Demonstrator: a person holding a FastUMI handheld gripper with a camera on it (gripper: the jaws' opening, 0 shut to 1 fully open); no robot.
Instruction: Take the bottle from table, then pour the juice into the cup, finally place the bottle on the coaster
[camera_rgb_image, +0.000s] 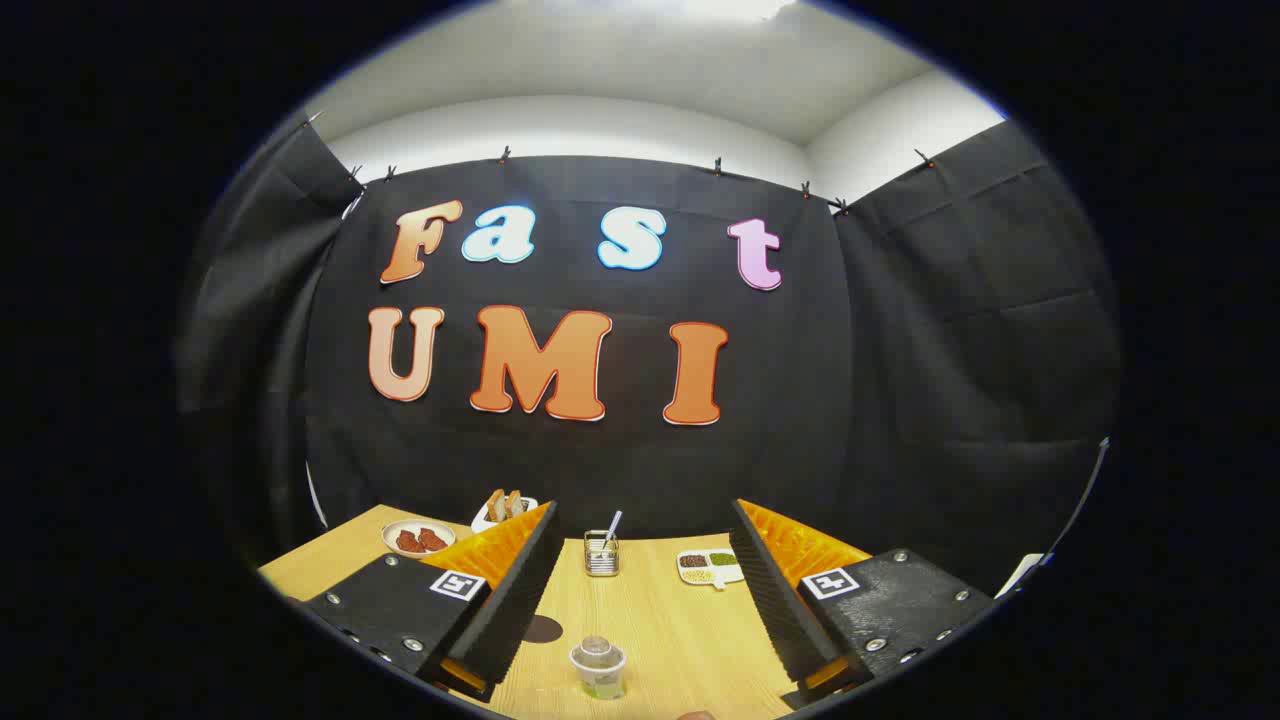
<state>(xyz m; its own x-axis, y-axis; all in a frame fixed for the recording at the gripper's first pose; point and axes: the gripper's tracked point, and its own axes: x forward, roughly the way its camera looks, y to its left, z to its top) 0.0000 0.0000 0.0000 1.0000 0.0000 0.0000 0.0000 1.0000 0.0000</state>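
Bottle (598, 668) stood upright on the wooden surface (660, 620), its long axis vertical and its cap pointing up, between the two fingers and near their tips, touching neither. Claw (640, 675) was spread wide apart, holding nothing. A dark round coaster (543, 629) lay just beside the left finger. Farther on, toward the surface's far edge, stood a wire holder (601, 553) with a utensil, a divided dish (708, 567), a plate of reddish food (418, 539) and a tray of bread (503, 508).
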